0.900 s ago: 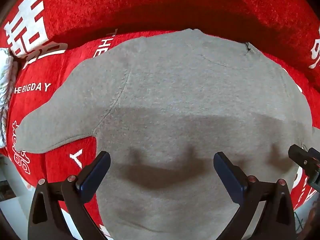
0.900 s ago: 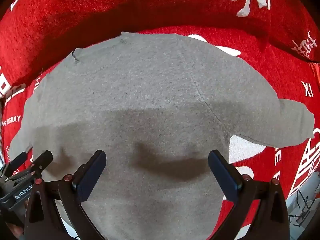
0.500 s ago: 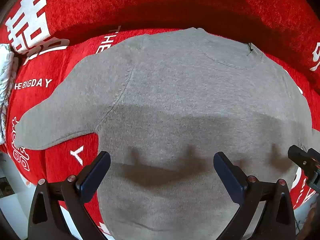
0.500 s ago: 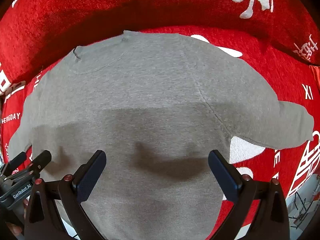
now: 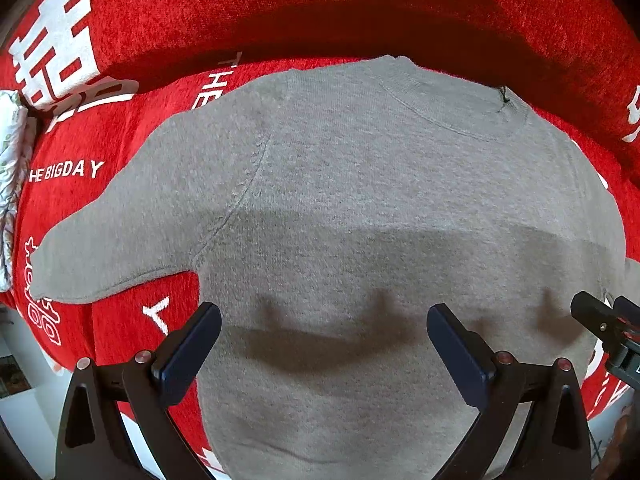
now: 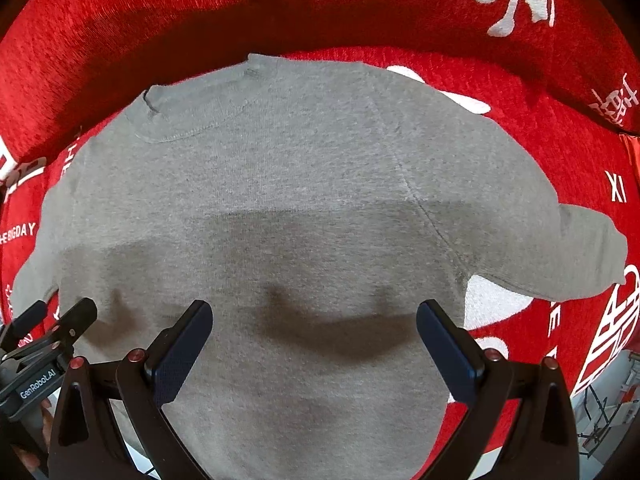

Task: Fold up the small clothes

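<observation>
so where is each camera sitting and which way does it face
Left wrist: on the left gripper, looking down between its open fingers at the grey sweater on the red cover; the right gripper shows at the right edge.
Right wrist: on the right gripper, looking down likewise; the left gripper shows at the left edge.
Shared: the same sweater, flat and unfolded, and the cover.

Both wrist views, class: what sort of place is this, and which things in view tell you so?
Probably a home room, on a bed or sofa. A grey sweater lies flat on a plush red throw with white lettering, and a padded red backrest or bolster rises behind it.
</observation>
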Demonstrator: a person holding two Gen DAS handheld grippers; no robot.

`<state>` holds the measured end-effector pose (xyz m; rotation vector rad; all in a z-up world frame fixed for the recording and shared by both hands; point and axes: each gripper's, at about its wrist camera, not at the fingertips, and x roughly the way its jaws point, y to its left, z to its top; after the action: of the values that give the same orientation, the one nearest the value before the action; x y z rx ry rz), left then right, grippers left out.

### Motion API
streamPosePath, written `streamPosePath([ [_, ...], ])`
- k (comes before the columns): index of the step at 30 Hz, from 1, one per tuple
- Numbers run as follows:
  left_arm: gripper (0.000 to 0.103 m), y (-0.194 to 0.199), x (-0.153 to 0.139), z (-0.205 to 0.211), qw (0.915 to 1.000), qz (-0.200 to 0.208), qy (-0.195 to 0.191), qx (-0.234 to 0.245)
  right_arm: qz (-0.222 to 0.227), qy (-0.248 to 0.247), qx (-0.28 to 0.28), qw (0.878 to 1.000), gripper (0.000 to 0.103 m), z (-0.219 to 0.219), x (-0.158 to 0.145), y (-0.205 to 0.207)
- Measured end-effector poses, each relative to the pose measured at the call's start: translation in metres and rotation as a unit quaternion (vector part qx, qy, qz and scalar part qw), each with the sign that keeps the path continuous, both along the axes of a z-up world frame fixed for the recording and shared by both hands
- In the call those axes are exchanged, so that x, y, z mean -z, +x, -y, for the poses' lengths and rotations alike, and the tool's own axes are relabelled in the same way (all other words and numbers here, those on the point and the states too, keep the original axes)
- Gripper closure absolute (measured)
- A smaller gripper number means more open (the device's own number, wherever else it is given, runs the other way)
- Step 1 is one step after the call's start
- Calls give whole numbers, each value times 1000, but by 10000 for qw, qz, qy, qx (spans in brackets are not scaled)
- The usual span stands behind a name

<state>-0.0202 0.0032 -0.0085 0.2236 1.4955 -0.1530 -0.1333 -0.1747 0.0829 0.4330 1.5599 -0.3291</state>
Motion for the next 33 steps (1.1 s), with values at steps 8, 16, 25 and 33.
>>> streamPosePath([
  [8,0,2,1,-2,10000,-21,14,6,-65,-43,-14,10000,1,-3,3,-5],
  [16,0,6,2,-4,10000,-20,4,-36,48,-4,-20,10000,1,-2,7,-2],
  [25,0,6,3,-8,10000,-61,-12,-36,63,-41,-33,10000,1,-5,12,2],
  [33,0,7,5,-11,10000,-66,-18,-40,60,-121,-48,9999,1,-8,15,7],
])
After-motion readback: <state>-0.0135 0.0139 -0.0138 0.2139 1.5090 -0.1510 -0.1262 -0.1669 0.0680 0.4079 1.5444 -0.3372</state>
